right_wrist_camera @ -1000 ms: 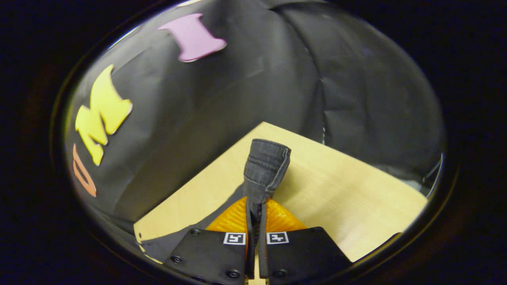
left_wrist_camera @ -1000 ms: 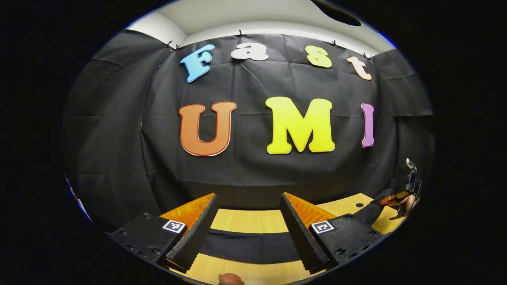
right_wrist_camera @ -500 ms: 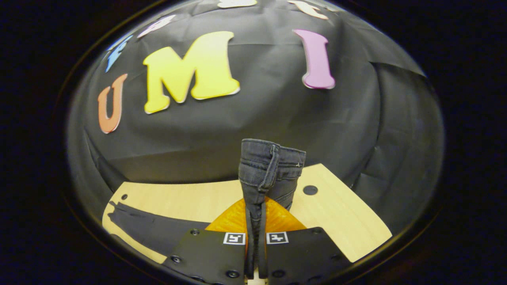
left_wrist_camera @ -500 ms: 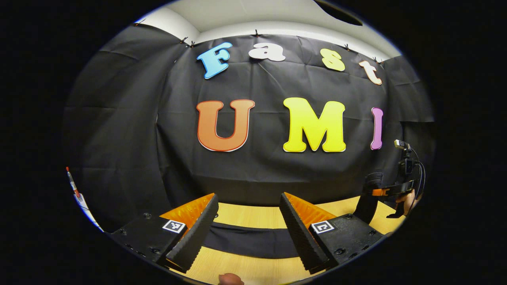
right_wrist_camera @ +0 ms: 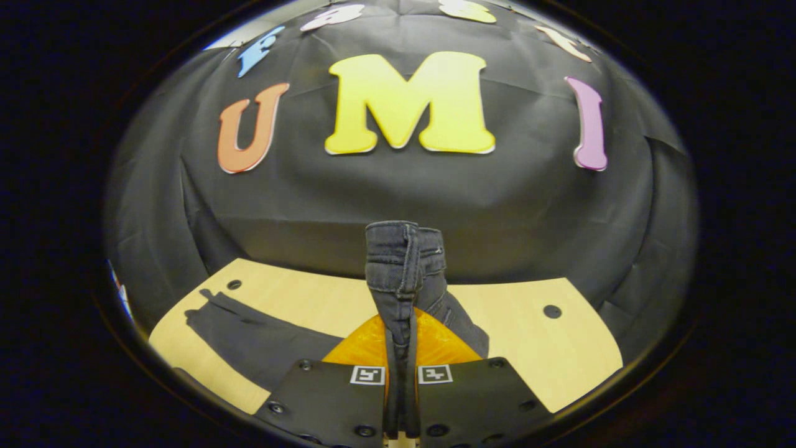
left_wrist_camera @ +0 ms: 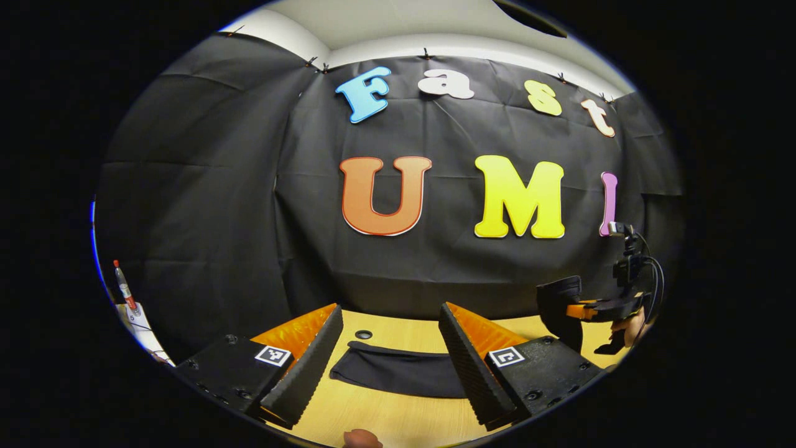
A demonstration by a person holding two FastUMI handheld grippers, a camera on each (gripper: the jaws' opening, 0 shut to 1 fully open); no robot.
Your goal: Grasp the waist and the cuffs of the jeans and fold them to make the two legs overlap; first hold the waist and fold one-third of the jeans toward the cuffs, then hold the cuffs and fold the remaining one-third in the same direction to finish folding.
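Right gripper: your right gripper [right_wrist_camera: 399, 348] is clamped on a bunched end of the jeans [right_wrist_camera: 401, 274], both fingers pressed together on the denim, which stands up out of the grip above the bench [right_wrist_camera: 547, 348].
Which end: stitched band and seams show at the top of the bunch; whether it is waist or cuff cannot be told from here.
Lie of the jeans: from that raised end the cloth falls to the bench and runs away to the left, lying flat as a dark strip [right_wrist_camera: 249, 336] toward the far left corner. The long axis goes left to right across the bench.
Left gripper: your left gripper [left_wrist_camera: 390, 354] hangs with its fingers wide apart, gripping nothing.
Key relation: the free end of the jeans [left_wrist_camera: 398, 373] lies flat on the bench [left_wrist_camera: 385, 417] just ahead of and below the gap between those fingers, its long axis crossing the line of approach from left to right.
Nearer hand: the left gripper is the nearer one to this flat end; the right gripper [left_wrist_camera: 575, 308] shows well off to the right, lifted, with denim hanging from it.
Likely next call: lower the left gripper onto the near end so both ends are held for laying one leg over the other.
Risk: a shallow bite may catch one layer only.
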